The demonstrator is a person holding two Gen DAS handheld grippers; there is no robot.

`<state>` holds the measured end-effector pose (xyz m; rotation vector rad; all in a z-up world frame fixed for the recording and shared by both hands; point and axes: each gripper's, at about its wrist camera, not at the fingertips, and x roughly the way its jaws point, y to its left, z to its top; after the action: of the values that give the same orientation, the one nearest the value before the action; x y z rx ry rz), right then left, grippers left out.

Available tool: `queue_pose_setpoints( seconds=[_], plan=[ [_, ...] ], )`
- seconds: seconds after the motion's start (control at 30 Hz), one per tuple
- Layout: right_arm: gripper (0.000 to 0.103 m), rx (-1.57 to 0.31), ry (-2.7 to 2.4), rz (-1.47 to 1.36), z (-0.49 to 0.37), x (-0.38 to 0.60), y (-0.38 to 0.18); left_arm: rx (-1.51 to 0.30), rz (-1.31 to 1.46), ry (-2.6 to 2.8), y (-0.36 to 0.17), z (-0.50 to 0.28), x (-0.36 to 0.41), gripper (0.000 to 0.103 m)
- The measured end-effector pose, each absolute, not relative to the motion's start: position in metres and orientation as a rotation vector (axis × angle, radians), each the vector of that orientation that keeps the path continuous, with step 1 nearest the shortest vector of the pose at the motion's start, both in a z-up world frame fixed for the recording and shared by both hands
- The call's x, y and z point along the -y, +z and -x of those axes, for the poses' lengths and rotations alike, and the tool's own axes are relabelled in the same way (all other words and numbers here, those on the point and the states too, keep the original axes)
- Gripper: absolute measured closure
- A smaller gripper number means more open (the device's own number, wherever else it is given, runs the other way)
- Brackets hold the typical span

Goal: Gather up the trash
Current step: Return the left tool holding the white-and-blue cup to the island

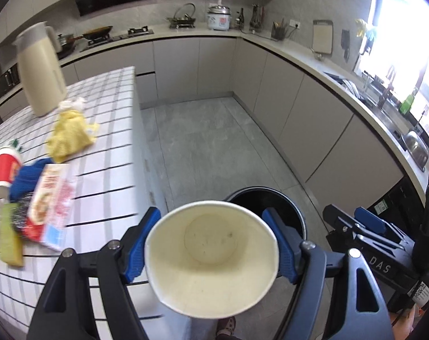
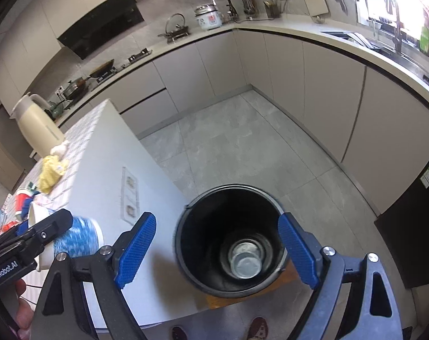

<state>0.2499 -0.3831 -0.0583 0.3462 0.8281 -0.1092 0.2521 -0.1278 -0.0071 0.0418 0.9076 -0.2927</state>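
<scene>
Blue-padded fingers of the left gripper [image 1: 211, 250] pinched a white paper cup [image 1: 211, 257] by its sides, its open mouth turned toward the lens and its inside bare apart from a few specks. Just behind the cup's rim stood a black trash bin [image 1: 282, 201] on the grey floor, partly hidden by the cup and the right-hand pad. To the left lay a checked tabletop [image 1: 106, 153] carrying a blurred litter: a flat food packet [image 1: 51, 204], a blue cloth [image 1: 27, 177], a red cup [image 1: 6, 168], a green-yellow sponge [image 1: 10, 243], a crumpled yellow cloth [image 1: 70, 136] and, farther back, a cream jug [image 1: 40, 68]. At the right edge the right gripper [image 1: 376, 226] showed side-on, well apart from the cup. Counters, a rice cooker [image 1: 219, 18] and a sink [image 1: 384, 99] ran round the far walls.

From the right wrist, the right gripper [image 2: 217, 250] held its blue pads spread wide with nothing between them, hovering above the trash bin [image 2: 231, 240], whose mouth filled the gap. At the bin's bottom sat a clear, shiny container [image 2: 245, 260], too dim to name further. At the left the left gripper [image 2: 30, 238] clamped the paper cup [image 2: 72, 238], here showing a blue-patterned outside, over the table's white edge and beside the bin, not above it. A hand [image 2: 21, 306] showed beneath that gripper. Behind it the yellow cloth [image 2: 51, 172] and jug [image 2: 37, 127] sat on the table [image 2: 101, 147]. Two shoes [image 2: 258, 327] showed at the bottom edge.
</scene>
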Motion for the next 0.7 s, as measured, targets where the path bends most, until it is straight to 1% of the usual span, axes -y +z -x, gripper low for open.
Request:
queue_pose_setpoints(
  seconds=[0.43, 0.7],
  plan=[
    [0.013, -0.787, 0.029, -0.280, -0.259, 0.244, -0.019, -0.868, -0.007, -0.158, 0.009, -0.246, 0.013, 0.027],
    [0.013, -0.785, 0.084, -0.239, -0.272, 0.166, -0.014, -0.865, 0.011, -0.105, 0.004, -0.252, -0.055, 0.027]
  ],
)
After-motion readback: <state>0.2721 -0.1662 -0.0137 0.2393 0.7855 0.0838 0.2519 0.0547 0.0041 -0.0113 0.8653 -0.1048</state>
